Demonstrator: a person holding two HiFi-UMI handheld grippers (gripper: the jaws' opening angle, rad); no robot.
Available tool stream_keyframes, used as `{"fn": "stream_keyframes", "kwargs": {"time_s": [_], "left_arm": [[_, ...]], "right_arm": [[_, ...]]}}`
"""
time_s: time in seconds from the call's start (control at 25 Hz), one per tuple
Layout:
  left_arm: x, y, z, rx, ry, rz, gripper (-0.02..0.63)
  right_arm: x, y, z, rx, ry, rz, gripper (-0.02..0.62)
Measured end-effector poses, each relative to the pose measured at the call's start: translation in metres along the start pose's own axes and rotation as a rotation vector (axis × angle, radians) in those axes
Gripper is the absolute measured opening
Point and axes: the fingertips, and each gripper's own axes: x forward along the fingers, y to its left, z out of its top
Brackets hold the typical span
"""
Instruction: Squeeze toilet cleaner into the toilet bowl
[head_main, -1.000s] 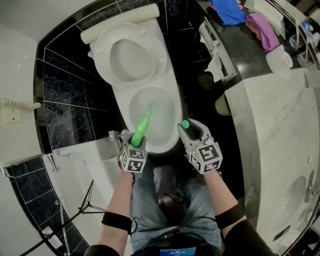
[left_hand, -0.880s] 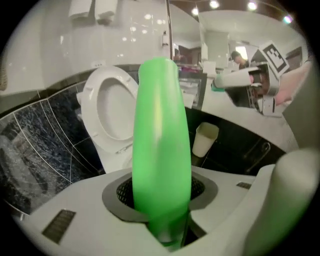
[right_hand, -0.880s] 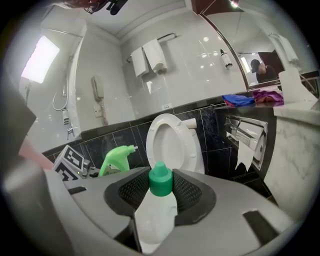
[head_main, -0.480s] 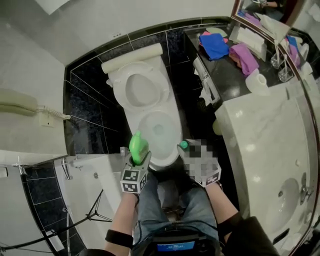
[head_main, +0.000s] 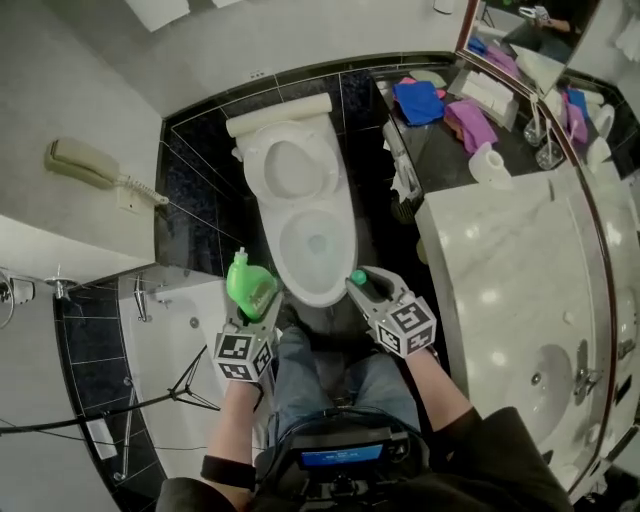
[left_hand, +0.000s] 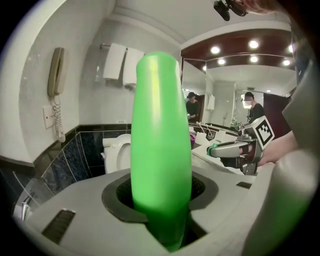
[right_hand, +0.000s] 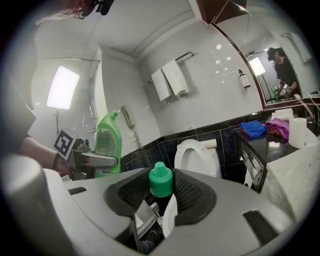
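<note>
Presently, one toilet bowl (head_main: 341, 274) stands open, its single seat and lid (head_main: 290, 165) raised against the wall. Two grippers are in view. The left gripper (head_main: 252, 303) is clamped on the one green toilet cleaner bottle (head_main: 249, 284), upright with its nozzle uppermost, just beside the bowl's front left rim and not over the water. The right gripper (head_main: 363, 287) is pinched on the one green cap (head_main: 358, 277), just off the bowl's front right rim; bottle and cap are apart, with the bowl's front edge between them.

One wall phone (head_main: 85, 160) hangs well left of the bowl. Two cloths, blue (head_main: 418, 100) and purple (head_main: 468, 118), and one paper roll (head_main: 487, 160) lie to the right of the bowl.

Dark floor (head_main: 205, 215) runs along both sides of the bowl, bounded on the right by the marble tabletop (head_main: 500, 290).
</note>
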Motion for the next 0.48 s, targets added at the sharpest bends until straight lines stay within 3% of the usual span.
{"fn": "stream_keyframes", "kwargs": {"time_s": [0.28, 0.48], "left_arm": [[-0.068, -0.015, 0.015, -0.035, -0.002, 0.041, 0.193], [-0.091, -0.016, 0.016, -0.012, -0.003, 0.038, 0.195]], "right_arm": [[-0.032, 0.041, 0.015, -0.035, 0.049, 0.053, 0.144], [-0.045, 0.055, 0.026, -0.043, 0.053, 0.032, 0.144]]}}
